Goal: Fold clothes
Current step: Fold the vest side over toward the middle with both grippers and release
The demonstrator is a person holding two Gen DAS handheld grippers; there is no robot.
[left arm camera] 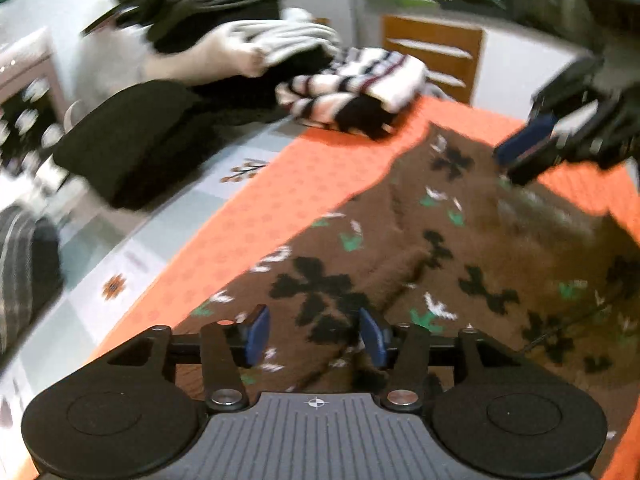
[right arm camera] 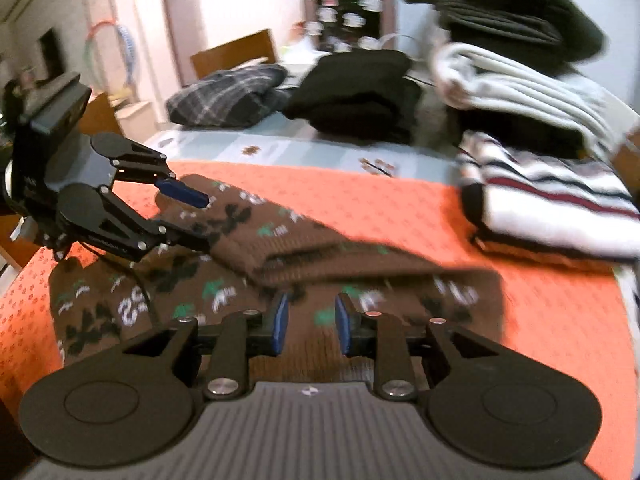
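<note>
Folded striped sweater (right arm camera: pixel 552 196) and black pile (right arm camera: pixel 356 92) beyond brown sweater (right arm camera: pixel 360 256).

— Where is room left for a gripper to pass?
— Bare orange cloth (right arm camera: pixel 380 200) is seen between the brown sweater (right arm camera: pixel 320 248) and the striped folded garment (right arm camera: pixel 552 196).
— And what is blocked?
— The far side is walled off by black folded clothes (right arm camera: pixel 360 92) and a tall stack (right arm camera: pixel 520 60).

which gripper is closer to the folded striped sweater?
Right. The right gripper hovers over the brown sweater, the striped sweater just to its side. The left gripper is at the brown sweater's far end.
</note>
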